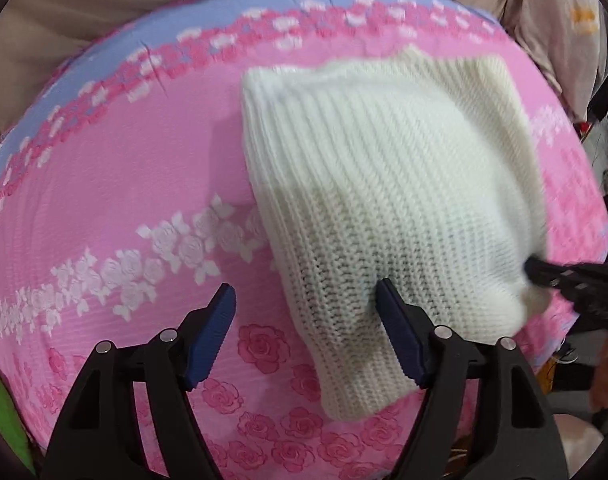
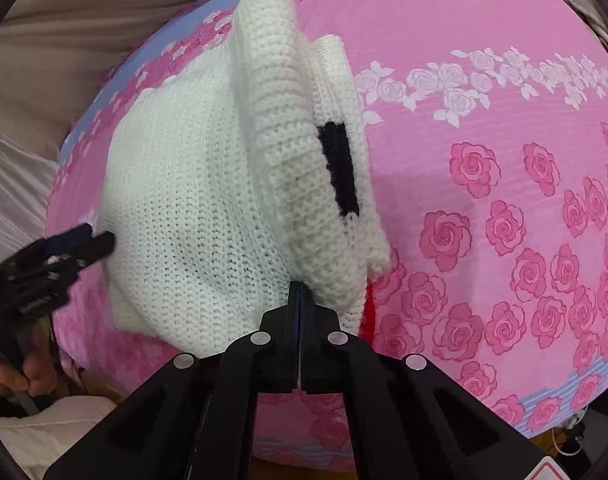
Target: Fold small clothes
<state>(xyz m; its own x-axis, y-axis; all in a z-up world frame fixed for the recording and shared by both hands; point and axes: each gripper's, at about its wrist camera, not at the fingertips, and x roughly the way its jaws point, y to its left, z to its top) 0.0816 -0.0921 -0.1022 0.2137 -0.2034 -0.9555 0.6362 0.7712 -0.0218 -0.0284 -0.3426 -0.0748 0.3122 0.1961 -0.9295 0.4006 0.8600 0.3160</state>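
1. Pink rose-print sheet (image 1: 104, 184) stretched over a bed, beige cloth behind.
2. Left wrist view: white knit (image 1: 383, 168) lying on the sheet right of centre, ribbed, slightly blurred.
3. Same view: left gripper (image 1: 305, 300) with jaws wide apart and nothing held; one pad over bare sheet, the other over the knit's near part, contact not clear.
4. Same view: right gripper (image 1: 543, 272) entering from the right edge at the knit's border.
5. Right wrist view: right gripper (image 2: 299, 292) with jaws pressed fully together, pinching a raised edge of the knit (image 2: 192, 208).
6. Same view: lifted flap standing as a ridge, a black patch (image 2: 339, 168) on its far face, a sliver of red at its base.
7. Same view: left gripper (image 2: 84, 244) at the knit's left border, blurred.
8. Judged step: a fold under way, flap being carried across the body.
9. Judged next: lay the flap flat with edges aligned, release, and grip the free side with the left jaws.
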